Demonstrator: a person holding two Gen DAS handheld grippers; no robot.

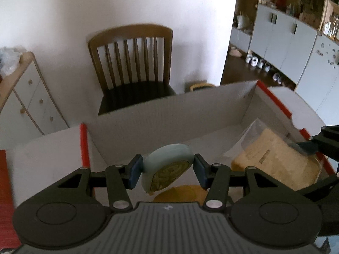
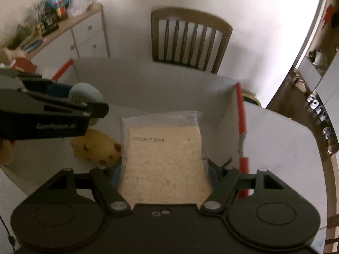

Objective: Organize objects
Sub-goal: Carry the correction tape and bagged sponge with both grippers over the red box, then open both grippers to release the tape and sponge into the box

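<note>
Hovering over the open cardboard box (image 1: pixel 169 110), a smooth, round pale-blue tin (image 1: pixel 167 165) is clamped between the blue pads of the left gripper (image 1: pixel 167 172). A flat, porous bread slice in a clear bag (image 2: pixel 163 158) is gripped by the right gripper (image 2: pixel 164 176), beside a lumpy yellow cookie (image 2: pixel 95 146) on the box floor.
</note>
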